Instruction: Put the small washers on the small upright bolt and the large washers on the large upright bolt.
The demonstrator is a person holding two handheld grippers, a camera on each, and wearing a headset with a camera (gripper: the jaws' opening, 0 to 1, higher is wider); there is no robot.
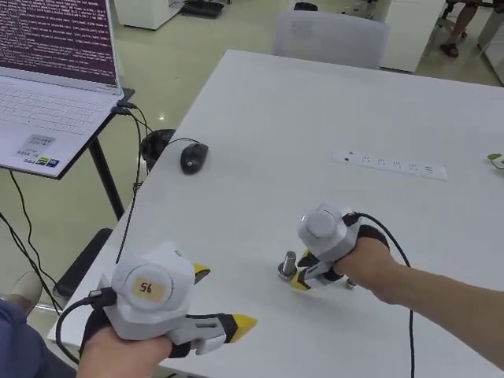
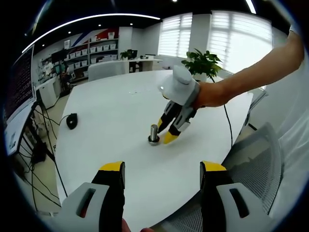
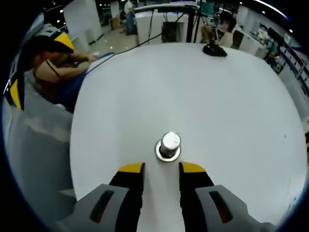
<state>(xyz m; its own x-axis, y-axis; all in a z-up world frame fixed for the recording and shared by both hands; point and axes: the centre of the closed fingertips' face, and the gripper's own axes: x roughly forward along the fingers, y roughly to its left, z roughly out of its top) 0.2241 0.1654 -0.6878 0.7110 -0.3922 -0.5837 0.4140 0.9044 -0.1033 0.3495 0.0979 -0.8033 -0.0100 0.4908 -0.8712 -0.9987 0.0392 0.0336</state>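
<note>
An upright metal bolt [image 1: 288, 264] stands on the white table [image 1: 315, 118], with a flat metal ring around its foot [image 3: 168, 154]. My right gripper [image 1: 302, 277] is right beside it, tips down at the tabletop. Its jaws stand a little apart with nothing between them, and the bolt [image 3: 169, 143] rises just beyond the tips. My left gripper [image 1: 220, 298] hovers near the table's front corner, open and holding nothing. In its own view the bolt [image 2: 154, 134] and the right gripper [image 2: 167, 131] lie straight ahead. A small metal piece [image 1: 349, 283] peeks out by the right hand; I cannot tell what it is.
A black mouse [image 1: 194, 157] lies near the table's left edge, its cable running off to the floor. A white power strip [image 1: 390, 164] sits further back on the right. An open laptop [image 1: 55, 87] stands on a side stand to the left. A grey chair [image 1: 331, 35] is at the far end.
</note>
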